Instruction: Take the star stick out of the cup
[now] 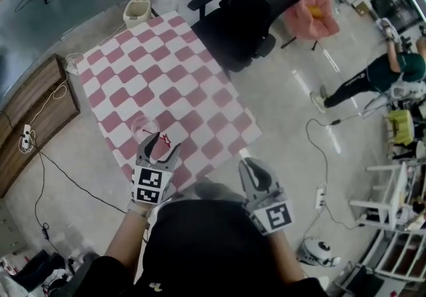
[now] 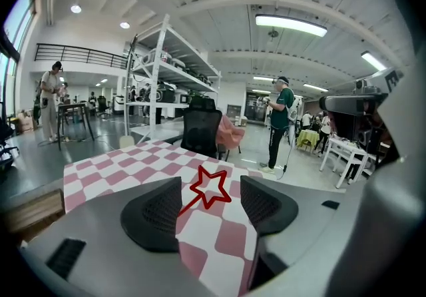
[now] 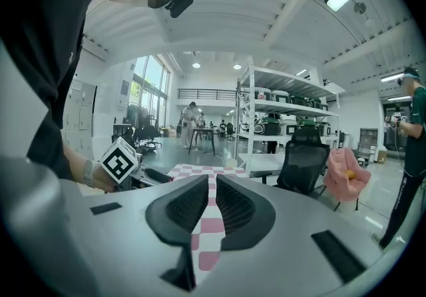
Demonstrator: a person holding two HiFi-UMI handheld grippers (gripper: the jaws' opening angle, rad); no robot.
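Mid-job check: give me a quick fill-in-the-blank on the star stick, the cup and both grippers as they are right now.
1. The star stick lies on the checkered table, not in the ____.
2. The left gripper is ____, with the star between its jaws.
3. The right gripper, jaws close together, holds ____.
4. The office chair beyond the table is ____.

Missing words: cup; open; nothing; black.
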